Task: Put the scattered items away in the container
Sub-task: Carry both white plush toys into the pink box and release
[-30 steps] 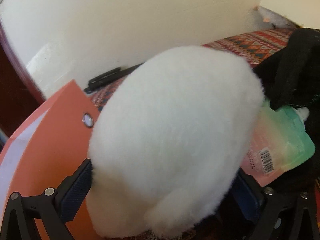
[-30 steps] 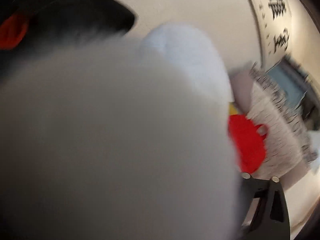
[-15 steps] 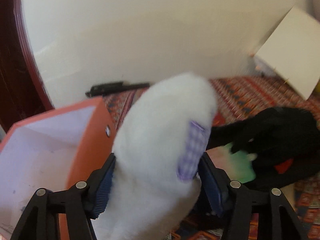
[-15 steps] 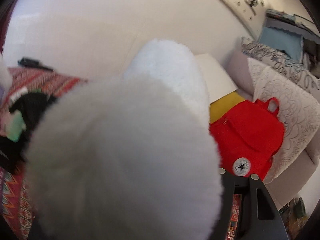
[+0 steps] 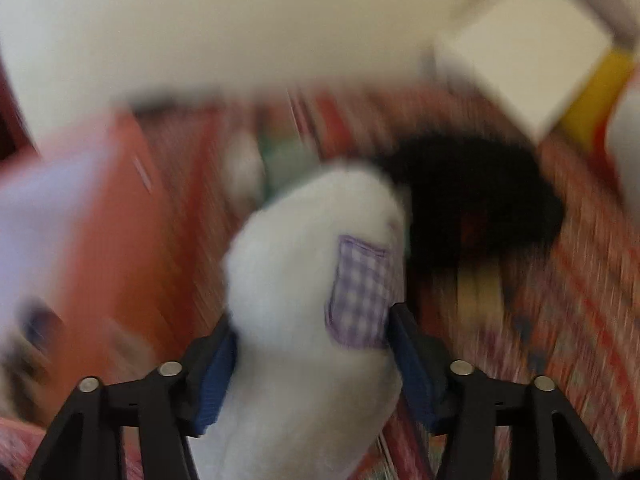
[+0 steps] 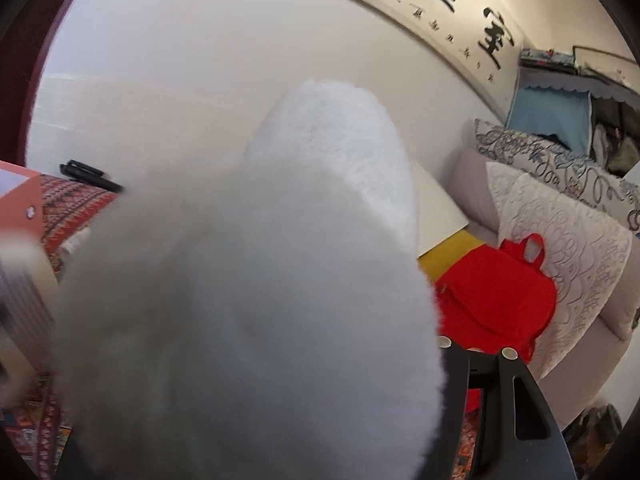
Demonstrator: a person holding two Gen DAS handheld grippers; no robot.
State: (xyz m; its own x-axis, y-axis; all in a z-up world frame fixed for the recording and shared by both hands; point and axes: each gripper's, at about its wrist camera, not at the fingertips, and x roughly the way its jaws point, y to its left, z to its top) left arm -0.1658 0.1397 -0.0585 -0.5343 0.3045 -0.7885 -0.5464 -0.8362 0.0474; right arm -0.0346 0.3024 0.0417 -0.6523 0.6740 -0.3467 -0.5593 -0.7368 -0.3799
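Left gripper point(image 5: 312, 360) clamps fluffy white plush toy point(image 5: 316, 280) above blurred patterned red cloth point(image 5: 580, 280); right gripper point(image 6: 256, 420) mostly hidden by plush, grip unclear.

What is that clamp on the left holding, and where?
The left gripper clamps a white plush toy at its lower part, beside the purple checked patch.

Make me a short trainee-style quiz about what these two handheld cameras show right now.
1. True or false: the left gripper is shut on the fluffy white plush toy.
2. The open orange container lies to which side of that toy in the left wrist view?
3. Which sits on the sofa in the right wrist view: (a) bright red fabric backpack, (b) green bucket?

Key: 1 true; 2 left; 3 a.
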